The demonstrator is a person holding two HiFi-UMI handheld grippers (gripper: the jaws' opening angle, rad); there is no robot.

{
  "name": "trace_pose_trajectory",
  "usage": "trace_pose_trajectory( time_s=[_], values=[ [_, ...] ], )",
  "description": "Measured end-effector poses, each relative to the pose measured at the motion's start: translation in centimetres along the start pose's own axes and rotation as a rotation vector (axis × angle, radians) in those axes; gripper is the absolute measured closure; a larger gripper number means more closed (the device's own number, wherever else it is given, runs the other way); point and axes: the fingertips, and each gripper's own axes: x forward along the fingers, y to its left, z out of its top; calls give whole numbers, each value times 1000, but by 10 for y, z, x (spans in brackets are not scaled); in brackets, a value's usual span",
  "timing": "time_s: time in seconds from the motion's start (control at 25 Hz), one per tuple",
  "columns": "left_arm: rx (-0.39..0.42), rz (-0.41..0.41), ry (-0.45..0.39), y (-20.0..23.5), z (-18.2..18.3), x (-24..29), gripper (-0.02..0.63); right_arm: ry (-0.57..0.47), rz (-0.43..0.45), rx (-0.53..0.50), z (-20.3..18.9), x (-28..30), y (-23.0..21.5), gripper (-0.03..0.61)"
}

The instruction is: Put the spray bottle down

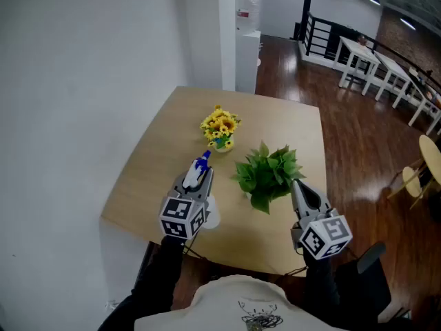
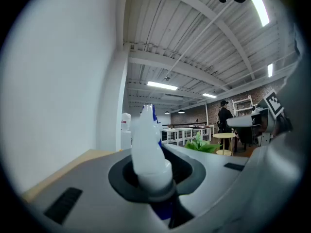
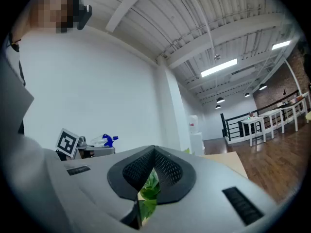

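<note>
1. Since the task is to set it down, the translucent white plastic spray bottle with a blue trigger head [image 1: 202,163] is not yet on the table; it lies along the left gripper [image 1: 199,176], blue head pointing forward, over the near-left part of the square light wooden table [image 1: 275,112].
2. Seen from the left gripper view, the dark pads pinch the bottle's white body from both sides; this clamp alone carries it, so I judge the set-down not yet begun.
3. Whether the bottle's base touches the tabletop I cannot tell.
4. On the other side, the right gripper [image 1: 296,187] hovers level with its mesh pads pressed together on nothing; only leaves show through the slit below them, so it seems parked out of the way.
5. A small pot of yellow artificial sunflowers [image 1: 220,127] and a leafy green plastic plant [image 1: 267,174] stand just ahead; bare wood nearer the person looks the safer landing spot.
</note>
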Motion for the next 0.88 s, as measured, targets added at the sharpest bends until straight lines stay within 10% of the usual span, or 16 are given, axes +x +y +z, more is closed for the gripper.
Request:
trace_pose_trajectory(
  time_s=[0.88],
  values=[
    [96,64,-77,58,-27,132,545,45,-51,0,-21,-2,-31,595]
  ],
)
